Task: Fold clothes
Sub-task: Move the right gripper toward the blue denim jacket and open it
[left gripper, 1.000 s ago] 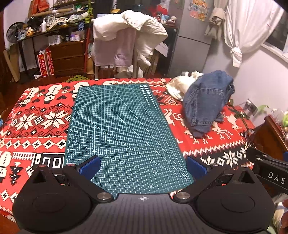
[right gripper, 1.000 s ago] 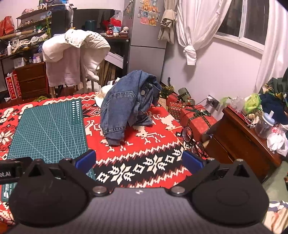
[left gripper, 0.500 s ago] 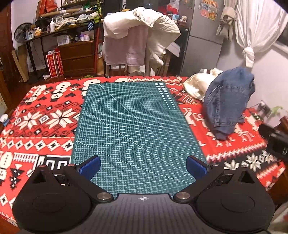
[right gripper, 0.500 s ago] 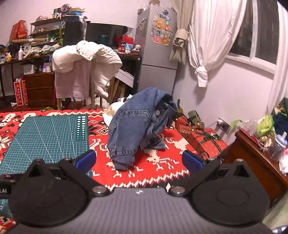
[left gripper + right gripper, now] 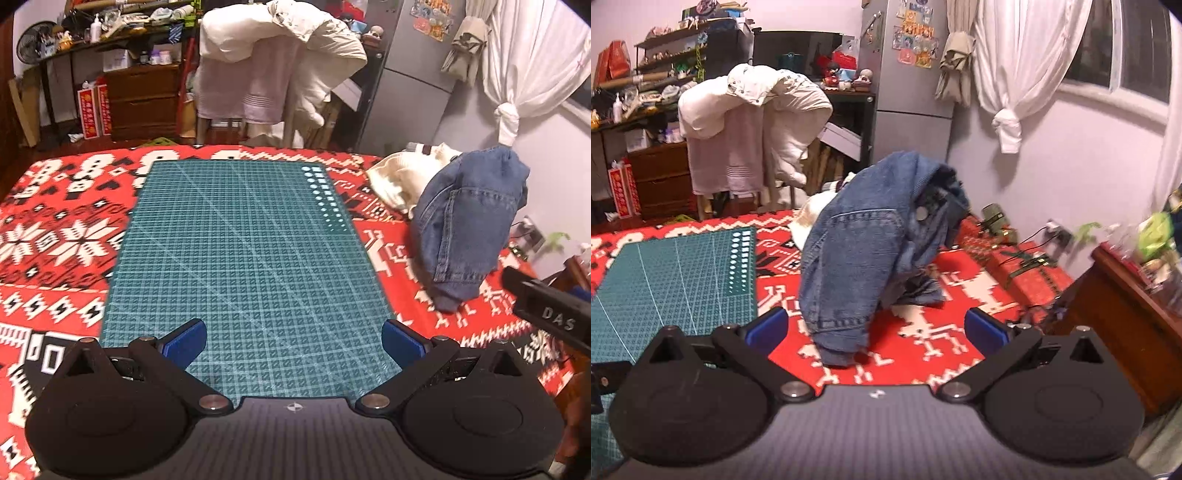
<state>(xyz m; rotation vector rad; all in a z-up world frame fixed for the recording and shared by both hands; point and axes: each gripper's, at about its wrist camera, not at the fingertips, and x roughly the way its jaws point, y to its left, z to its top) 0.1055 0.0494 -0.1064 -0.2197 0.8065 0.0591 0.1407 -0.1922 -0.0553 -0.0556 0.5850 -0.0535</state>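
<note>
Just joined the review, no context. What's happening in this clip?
A person holds a pair of tongs in each hand over a table covered with a red patterned cloth; the job is folding clothes. Nothing is gripped yet. The left tongs are open above the bare green cutting mat. The right tongs are open and point at a heaped denim jacket that sits on the cloth to the right of the mat, with a cream garment behind it. Folding has not started.

My left gripper and right gripper match: matte black round housings, silver pivot screws, blue finger pads, ribbed grey centre plate with a crosshair mark
</note>
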